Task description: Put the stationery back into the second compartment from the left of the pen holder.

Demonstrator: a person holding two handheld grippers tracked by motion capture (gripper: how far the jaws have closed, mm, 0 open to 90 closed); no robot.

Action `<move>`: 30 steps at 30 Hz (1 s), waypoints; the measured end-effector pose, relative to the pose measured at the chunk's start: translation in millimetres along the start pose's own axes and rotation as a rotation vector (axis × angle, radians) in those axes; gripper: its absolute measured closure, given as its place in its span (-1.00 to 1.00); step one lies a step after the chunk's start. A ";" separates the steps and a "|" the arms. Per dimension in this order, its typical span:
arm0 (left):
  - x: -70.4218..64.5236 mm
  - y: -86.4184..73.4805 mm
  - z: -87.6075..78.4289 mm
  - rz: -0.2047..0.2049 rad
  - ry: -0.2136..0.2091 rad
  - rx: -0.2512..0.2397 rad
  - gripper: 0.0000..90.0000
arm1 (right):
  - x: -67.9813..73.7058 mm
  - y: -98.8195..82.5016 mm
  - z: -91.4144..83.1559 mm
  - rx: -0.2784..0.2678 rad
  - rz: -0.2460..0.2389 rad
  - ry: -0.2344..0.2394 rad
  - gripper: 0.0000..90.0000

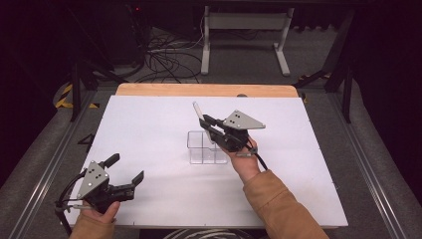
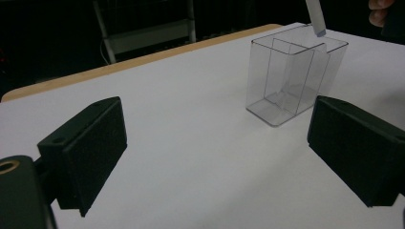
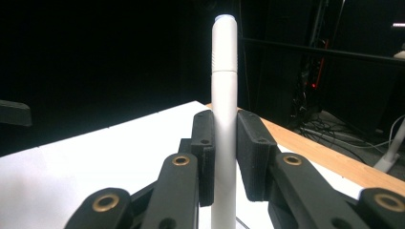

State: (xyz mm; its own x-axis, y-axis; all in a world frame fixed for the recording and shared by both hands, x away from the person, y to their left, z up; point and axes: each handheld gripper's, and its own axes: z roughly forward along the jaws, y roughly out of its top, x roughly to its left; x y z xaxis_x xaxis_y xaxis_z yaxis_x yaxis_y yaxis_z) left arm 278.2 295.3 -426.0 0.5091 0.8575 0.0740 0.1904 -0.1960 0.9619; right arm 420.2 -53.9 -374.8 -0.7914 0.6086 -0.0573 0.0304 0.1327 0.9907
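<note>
Fingers (image 3: pixel 205 157) of our right gripper (image 1: pixel 213 127) pinch a slim white plastic marker (image 3: pixel 224 119) mid-barrel, frame centre, above the clear divided plastic box (image 1: pixel 206 148) on the white tabletop (image 1: pixel 149 124). Light, stiff, probably slippery. Our left gripper (image 1: pixel 127 169) gapes wide, lower left.

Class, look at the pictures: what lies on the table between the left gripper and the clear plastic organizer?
Nothing: in the high view, only bare white table separates the left gripper from the clear organizer; the left gripper view agrees.
</note>
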 end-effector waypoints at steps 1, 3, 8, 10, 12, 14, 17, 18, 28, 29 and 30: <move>0.1 0.0 0.0 0.000 0.000 0.000 -0.85 | -0.1 -1.2 1.6 0.003 0.003 -0.001 0.74; 0.0 -0.2 0.1 -0.002 0.000 -0.001 -0.85 | -0.4 -3.4 3.9 0.009 0.014 -0.004 0.74; 0.0 -0.1 0.1 0.001 0.000 -0.001 -0.85 | -0.8 -9.0 8.5 0.023 0.032 -0.013 0.74; 0.1 -0.1 0.1 0.000 -0.001 0.000 -0.85 | -1.2 -10.9 9.5 0.033 0.039 -0.016 0.74; 0.0 -0.2 0.4 0.000 -0.001 -0.002 -0.85 | -1.1 -12.6 10.1 0.042 0.044 -0.020 0.74; -0.1 -0.1 0.4 0.000 0.000 -0.002 -0.85 | -0.9 -14.5 10.6 0.046 0.047 -0.021 0.74; -0.2 -0.2 0.3 0.000 0.000 -0.002 -0.85 | -0.8 -17.0 10.9 0.060 0.050 -0.026 0.74; -0.2 -0.2 0.3 0.000 -0.001 -0.002 -0.85 | -0.8 -18.1 11.2 0.059 0.051 -0.026 0.74; -0.5 -0.3 0.3 -0.002 -0.002 0.001 -0.85 | -0.8 -26.4 11.2 0.091 0.072 -0.030 0.74; -0.5 -0.3 0.3 -0.002 -0.001 0.001 -0.85 | -0.7 -27.4 10.8 0.096 0.073 -0.030 0.74; -0.4 -0.3 0.3 -0.002 -0.001 0.001 -0.85 | -0.5 -28.5 10.6 0.097 0.076 -0.029 0.74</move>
State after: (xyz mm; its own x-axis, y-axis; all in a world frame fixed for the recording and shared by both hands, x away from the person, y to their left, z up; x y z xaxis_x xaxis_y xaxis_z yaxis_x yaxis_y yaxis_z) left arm 278.1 294.9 -426.4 0.5097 0.8574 0.0716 0.1922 -0.1946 0.9619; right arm 426.1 -49.7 -404.3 -0.7669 0.6417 0.0126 0.1496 0.1596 0.9758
